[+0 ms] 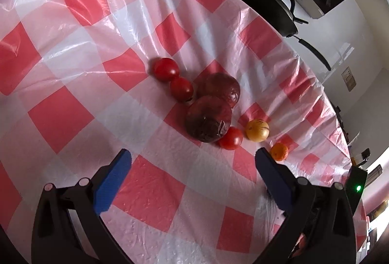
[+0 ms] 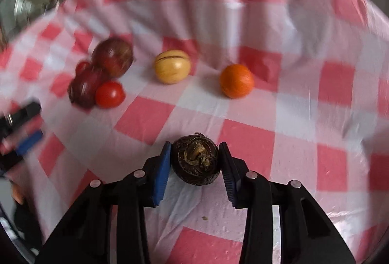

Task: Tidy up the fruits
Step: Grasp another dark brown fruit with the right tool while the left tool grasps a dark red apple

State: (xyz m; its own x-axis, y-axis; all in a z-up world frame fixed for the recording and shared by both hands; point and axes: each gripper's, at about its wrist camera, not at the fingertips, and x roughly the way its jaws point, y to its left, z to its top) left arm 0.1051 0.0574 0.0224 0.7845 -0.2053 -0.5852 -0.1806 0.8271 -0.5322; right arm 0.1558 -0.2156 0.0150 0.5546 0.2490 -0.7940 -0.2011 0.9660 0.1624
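Right wrist view shows the right gripper [image 2: 195, 162] clamped on a dark, possibly water-chestnut bulb [image 2: 196, 163], well apart from the tomato cluster [image 2: 110, 94] it likely joins, while the left gripper [image 1: 192, 166] gapes empty nearby

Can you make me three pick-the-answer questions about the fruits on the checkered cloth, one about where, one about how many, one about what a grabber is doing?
1. Where is the orange fruit?
A. Beside the yellow fruit, apart from it
B. On top of the tomatoes
C. Inside the pan

2. How many red tomatoes show in the left wrist view?
A. One
B. Three
C. Six

3. What is the right gripper doing?
A. Standing wide open over nothing
B. Squeezing a tomato
C. Clamped on a dark brown round fruit

Answers: 1 A, bare cloth lies between them. 2 B, two touch in a row, one sits by the big dark fruits. 3 C, both blue pads press its sides.
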